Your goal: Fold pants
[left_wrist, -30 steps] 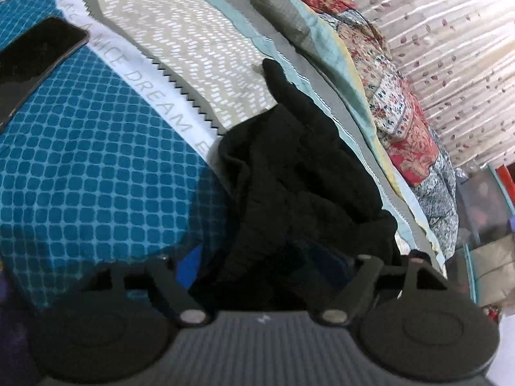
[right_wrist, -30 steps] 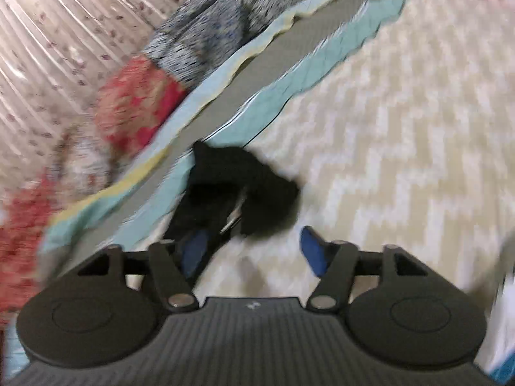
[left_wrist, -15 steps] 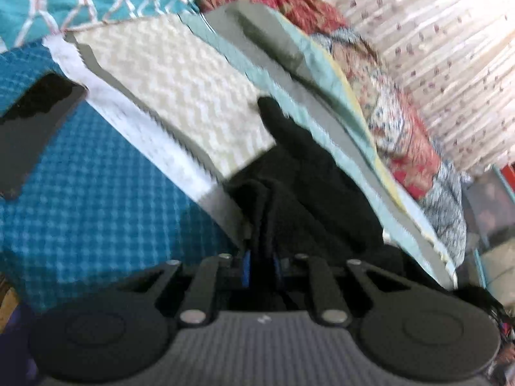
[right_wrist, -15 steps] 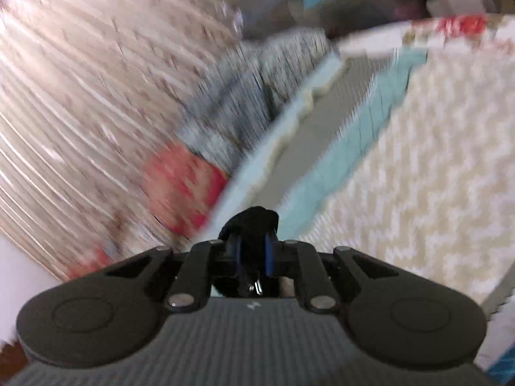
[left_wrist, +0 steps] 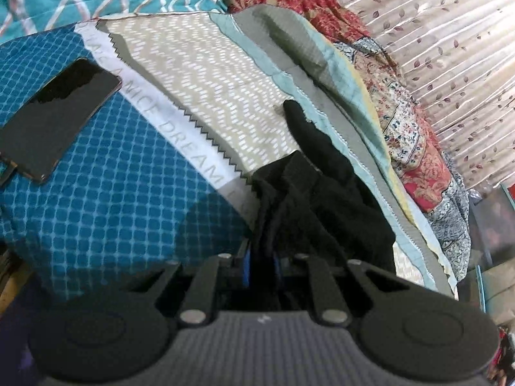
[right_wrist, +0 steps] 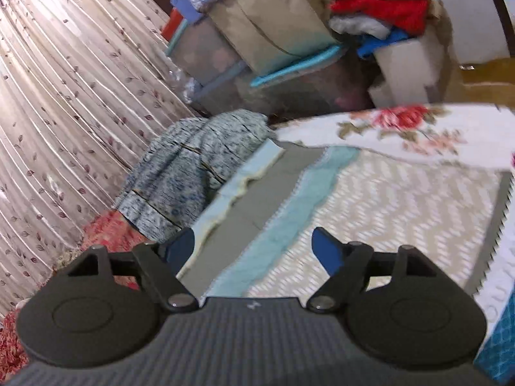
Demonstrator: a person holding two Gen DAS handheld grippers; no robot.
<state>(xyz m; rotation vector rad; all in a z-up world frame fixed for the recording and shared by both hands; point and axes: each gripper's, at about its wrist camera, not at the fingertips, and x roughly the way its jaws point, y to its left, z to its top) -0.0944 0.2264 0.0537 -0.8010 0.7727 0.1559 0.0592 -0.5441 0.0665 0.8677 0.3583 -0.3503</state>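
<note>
Your left hand-held gripper is clamped on a bunch of the black pants, which lie crumpled on the bed over the beige and teal quilt. A phone rests on the blue checked part. Your right hand-held gripper is spread wide, holding nothing, above the quilt edge.

Left gripper clamped on bunched black pants, blue pads pressed against fabric from both sides. Pants crumpled on patterned bedspread, one narrow end extending toward grey-and-teal border. Dark phone lying flat on blue checked section, well apart from pants. Striped leaf-print curtain behind bed.
</note>
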